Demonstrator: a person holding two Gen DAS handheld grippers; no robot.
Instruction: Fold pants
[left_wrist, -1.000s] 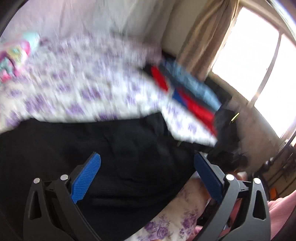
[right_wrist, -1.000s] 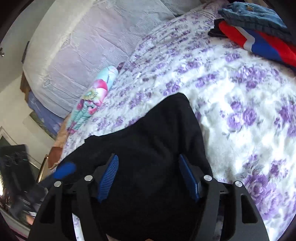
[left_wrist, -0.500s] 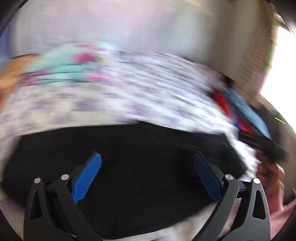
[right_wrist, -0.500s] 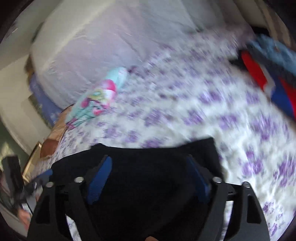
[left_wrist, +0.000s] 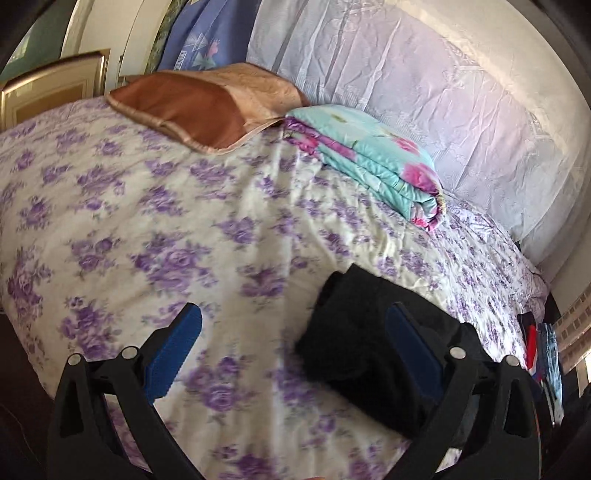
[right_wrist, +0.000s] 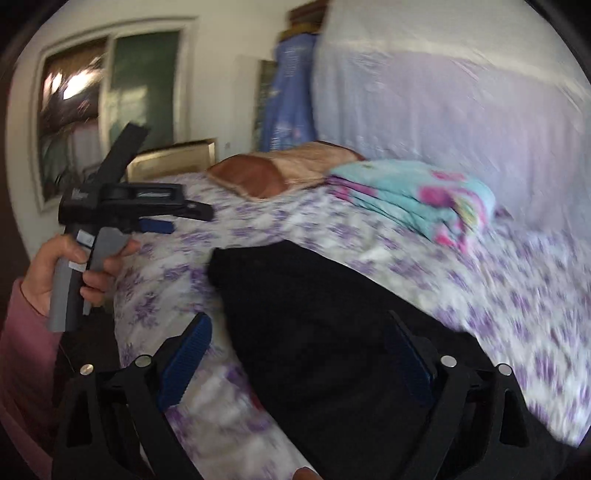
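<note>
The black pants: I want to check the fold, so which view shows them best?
The right wrist view shows the black pants best: a long stretch lies across the floral bedspread with the near end visible, though blurred. The left wrist view shows only a folded end, partly behind a gripper finger.

Daylit, fairly bright, soft shadows. Left wrist view is mostly sharp, slight blur on the bedspread low down. Right wrist view is motion-smeared, worst at right edge; window shows glare. Heavy fisheye bending, dark vignette corners. Black pants lose all detail.
</note>
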